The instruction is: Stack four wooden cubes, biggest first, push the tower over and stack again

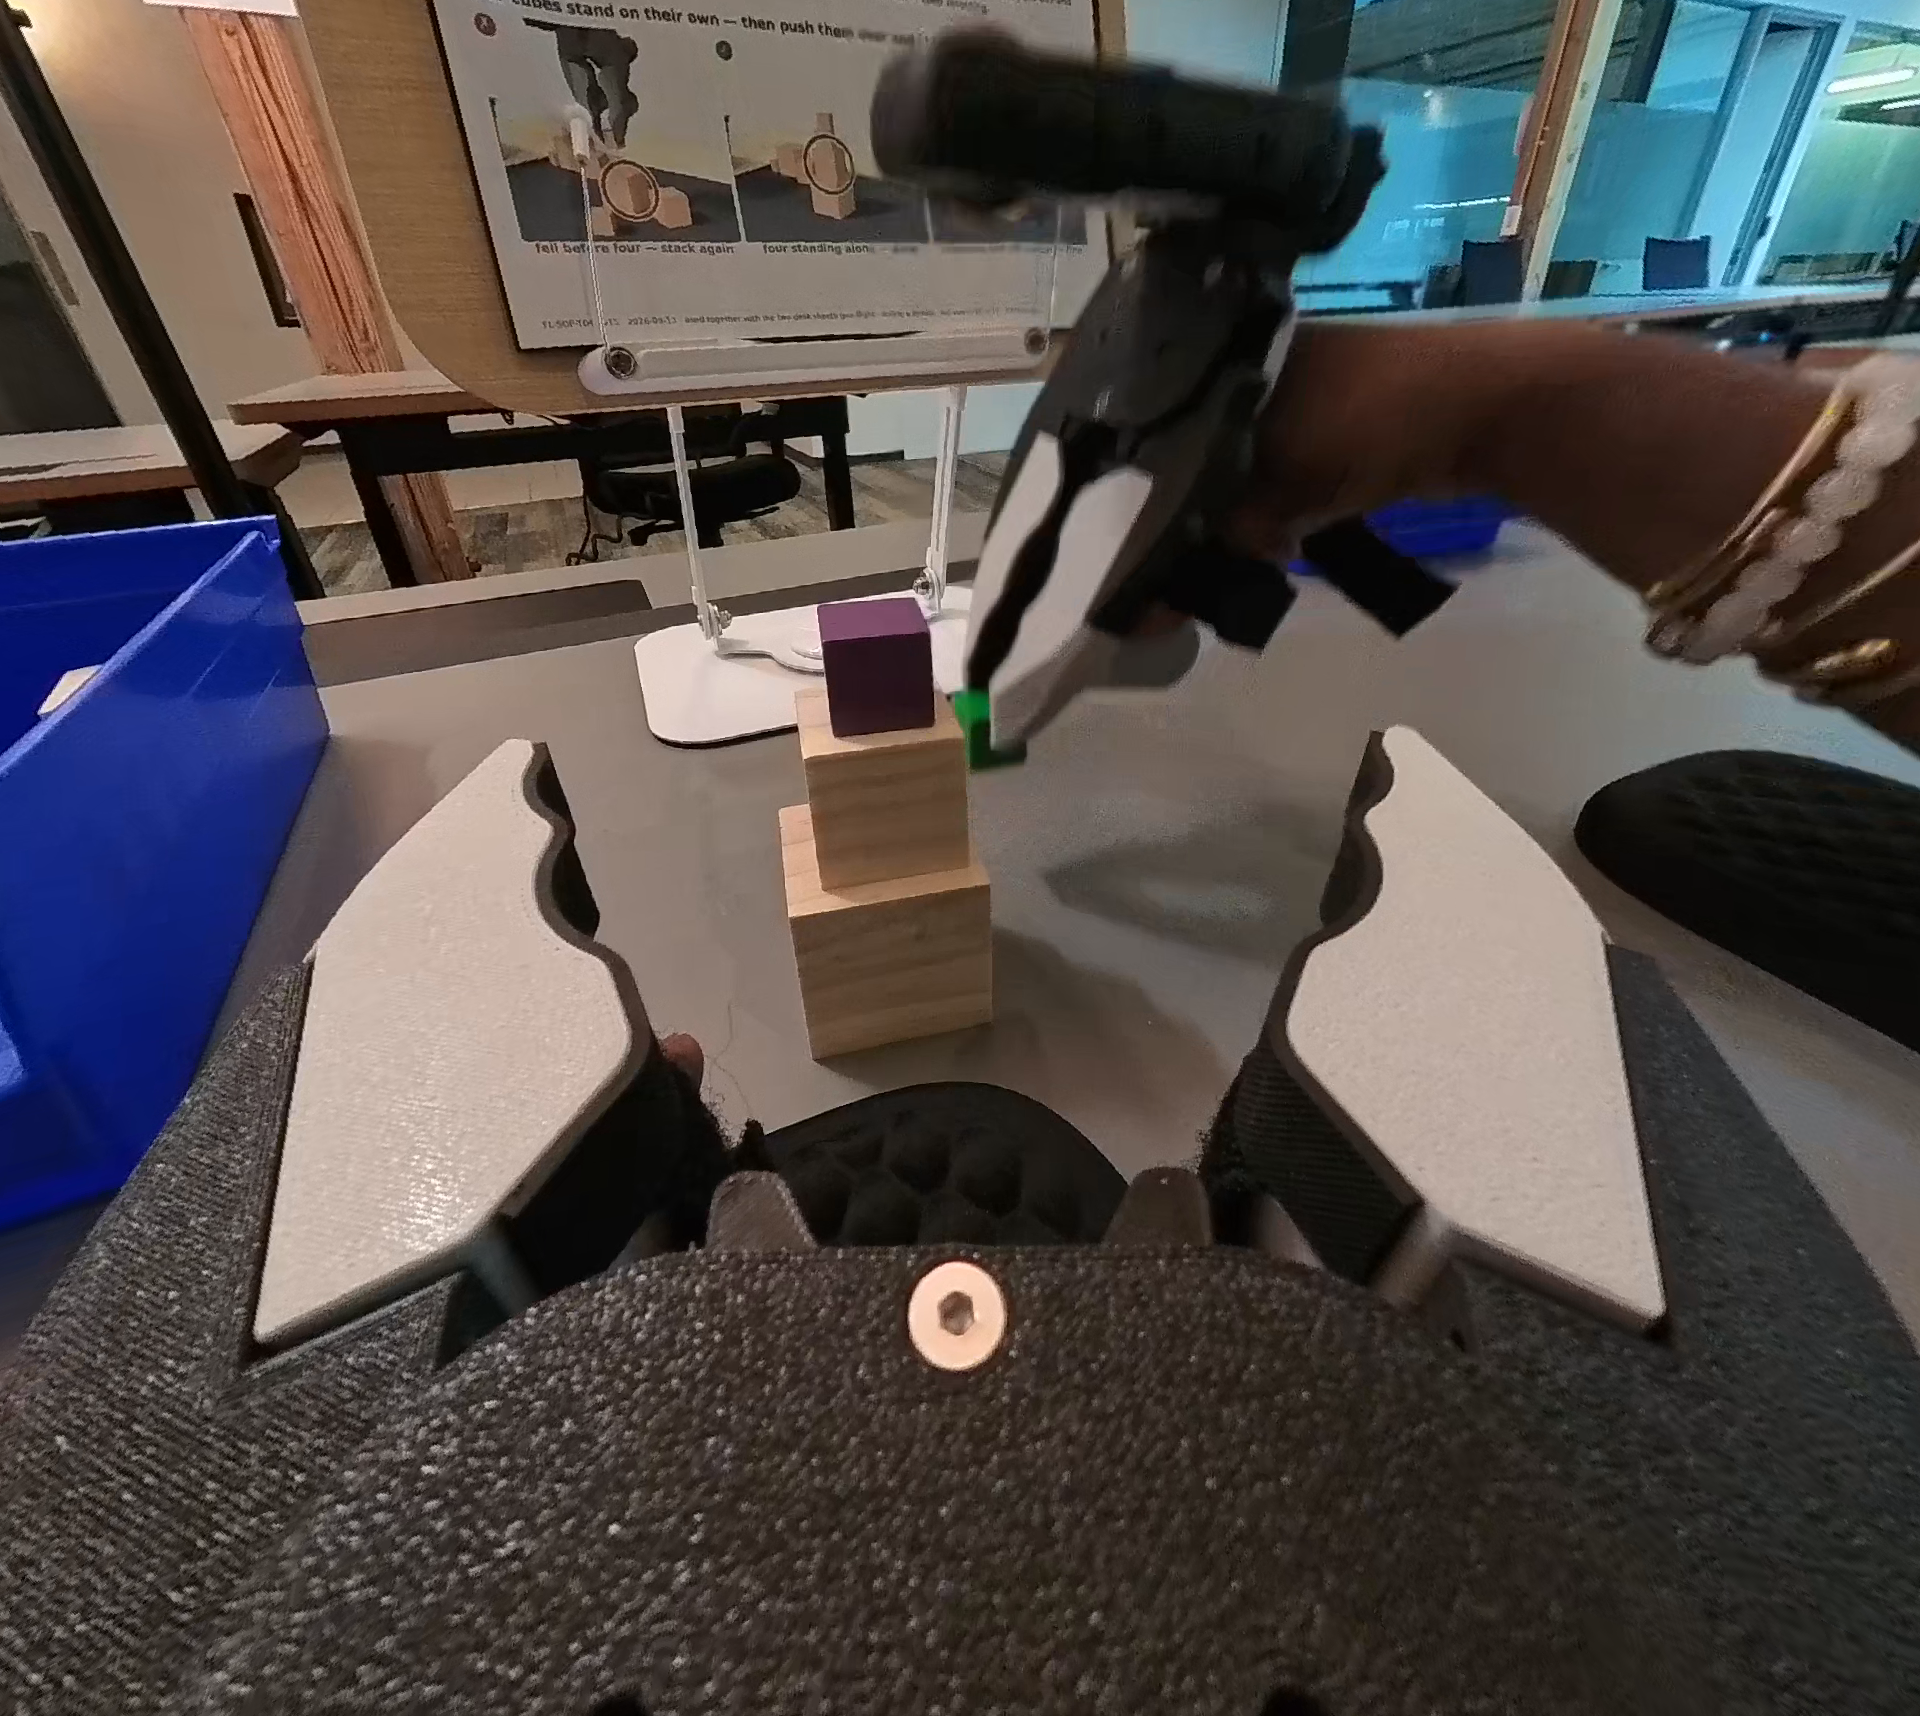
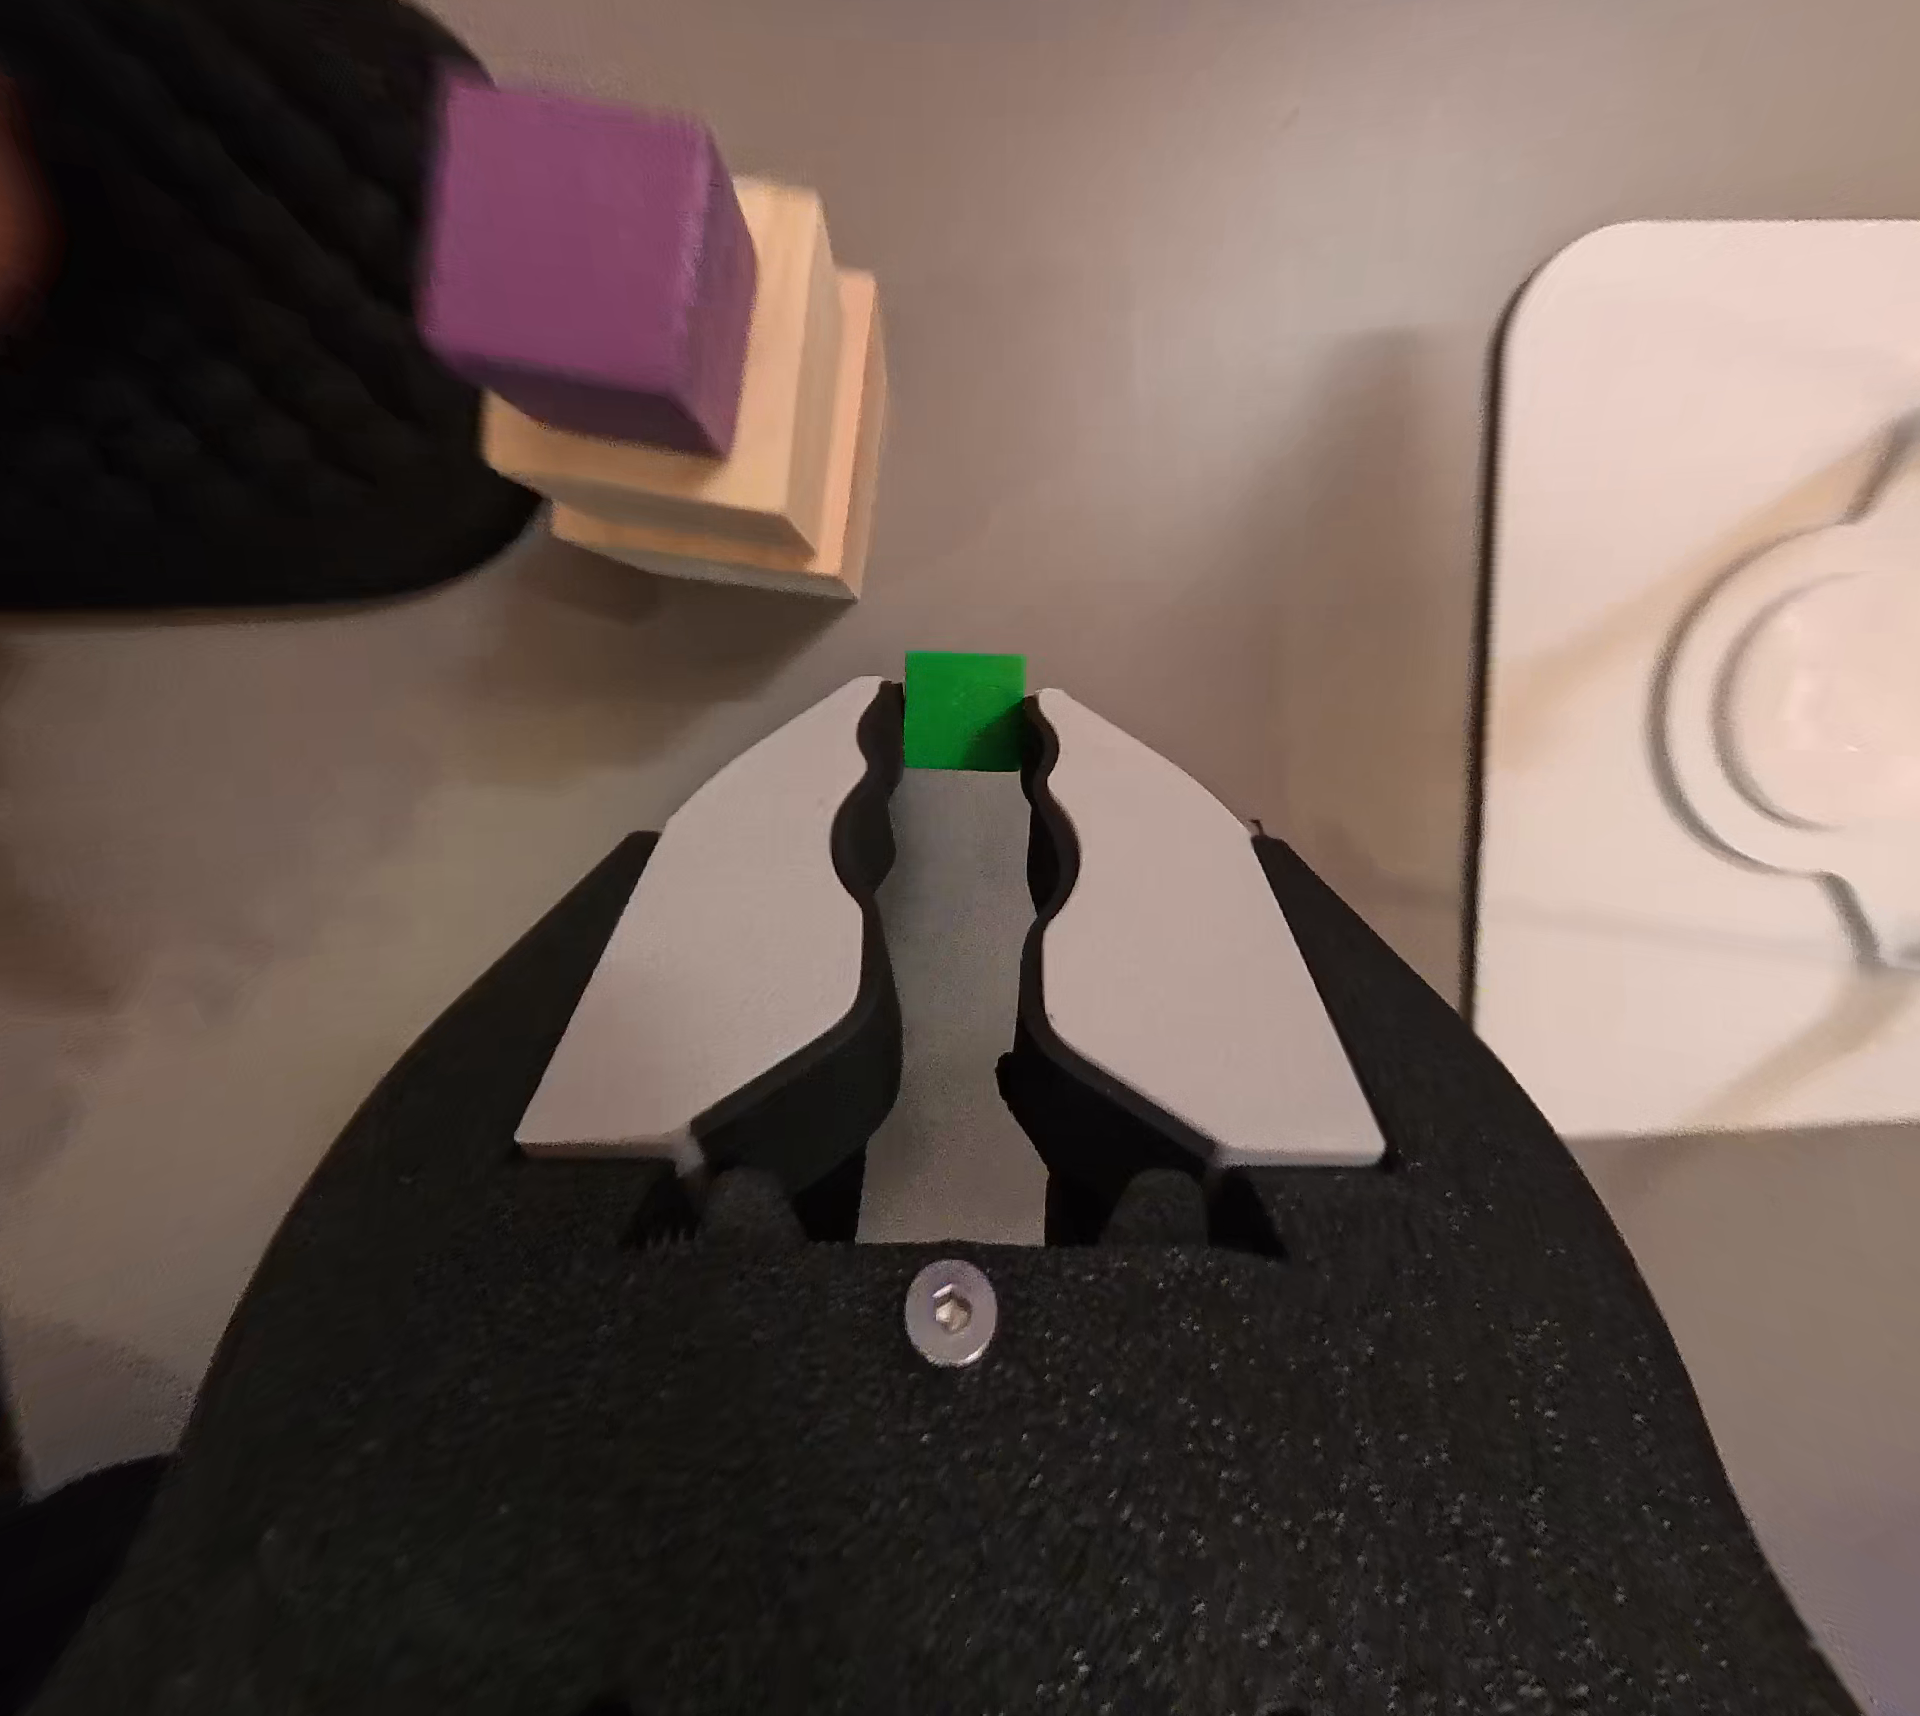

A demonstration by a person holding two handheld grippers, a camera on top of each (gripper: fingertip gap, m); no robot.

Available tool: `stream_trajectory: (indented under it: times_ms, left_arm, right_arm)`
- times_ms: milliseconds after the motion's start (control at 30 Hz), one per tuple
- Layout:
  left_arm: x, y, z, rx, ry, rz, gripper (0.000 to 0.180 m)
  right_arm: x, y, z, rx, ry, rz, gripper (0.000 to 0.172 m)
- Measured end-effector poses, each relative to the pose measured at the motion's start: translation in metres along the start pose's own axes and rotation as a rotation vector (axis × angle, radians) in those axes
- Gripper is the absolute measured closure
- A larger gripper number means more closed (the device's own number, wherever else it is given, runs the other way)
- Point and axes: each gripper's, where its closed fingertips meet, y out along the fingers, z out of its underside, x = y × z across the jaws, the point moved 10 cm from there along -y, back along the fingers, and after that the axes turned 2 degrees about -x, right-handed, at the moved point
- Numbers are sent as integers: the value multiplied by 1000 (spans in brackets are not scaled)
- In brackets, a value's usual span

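A stack stands on the grey table (image 1: 1195,793): a large wooden cube (image 1: 888,960), a smaller wooden cube (image 1: 883,799) on it, and a purple cube (image 1: 873,669) on top. My left gripper (image 1: 956,747) is wide open and empty, and the stack stands just ahead between its fingers, untouched. My right gripper (image 2: 961,700) is shut on a small green cube (image 2: 961,710), with both pads pressed on its sides. It points downward just right of the stack (image 2: 821,419), next to the purple cube (image 2: 582,284). The green cube also shows in the left wrist view (image 1: 982,726).
A blue bin (image 1: 135,835) stands at the left. A white stand base (image 1: 717,700) carrying an instruction board is behind the stack; it also shows in the right wrist view (image 2: 1704,679). A person's arm with bracelets (image 1: 1558,440) reaches in from the right. A black mesh pad (image 1: 1766,866) lies at the right.
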Motion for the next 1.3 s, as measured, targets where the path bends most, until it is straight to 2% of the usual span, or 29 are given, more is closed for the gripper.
stream_trajectory:
  times_ms: [200,400,733,1300]
  left_arm:
    - [0,0,0,2,2,0,44]
    - [1,0,0,0,-5,-1,44]
    - [1,0,0,-3,-13,0,44]
    - [1,0,0,-4,-17,-1,44]
  right_arm:
    - [22,-61,-50,-66,120,79,151]
    - [46,-68,-82,-46,111,62,151]
    - [42,-46,-80,9,141,28,151]
    - [39,-41,-78,6,135,26,151]
